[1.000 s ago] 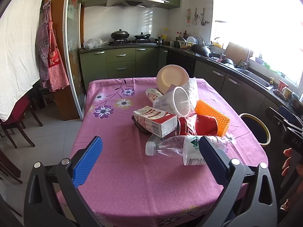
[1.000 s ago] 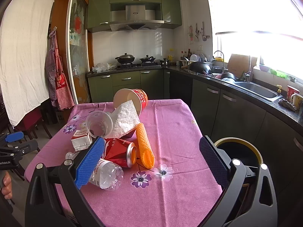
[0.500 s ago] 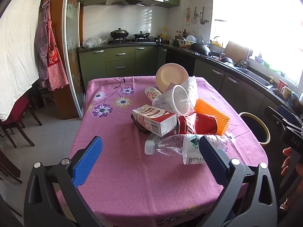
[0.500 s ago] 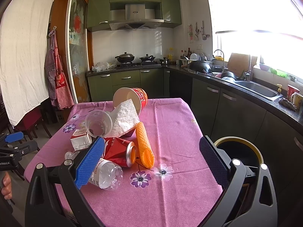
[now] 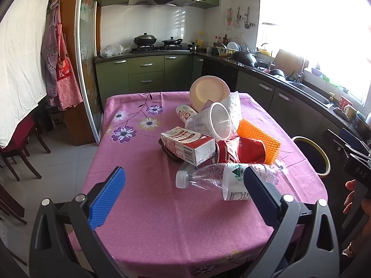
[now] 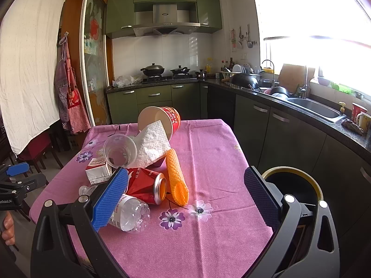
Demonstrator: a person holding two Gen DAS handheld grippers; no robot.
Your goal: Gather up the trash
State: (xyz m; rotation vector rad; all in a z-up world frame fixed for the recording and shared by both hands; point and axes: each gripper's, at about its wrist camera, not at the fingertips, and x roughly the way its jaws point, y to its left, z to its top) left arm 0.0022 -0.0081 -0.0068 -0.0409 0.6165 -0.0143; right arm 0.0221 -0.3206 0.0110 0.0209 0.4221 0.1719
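Two tongs (image 5: 183, 193) (image 6: 185, 198) agape, trash pile (image 5: 215, 139) untouched

The plastic bottle (image 6: 129, 215) is partly hidden behind a blue pad of the right tongs (image 6: 185, 199), the dark tray (image 5: 170, 154) is mostly covered by the milk carton (image 5: 189, 147), and the bin (image 6: 294, 190) is cut off.

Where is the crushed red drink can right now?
The crushed red drink can lies on the pink tablecloth, between the orange foam net sleeve and clear plastic bottle.
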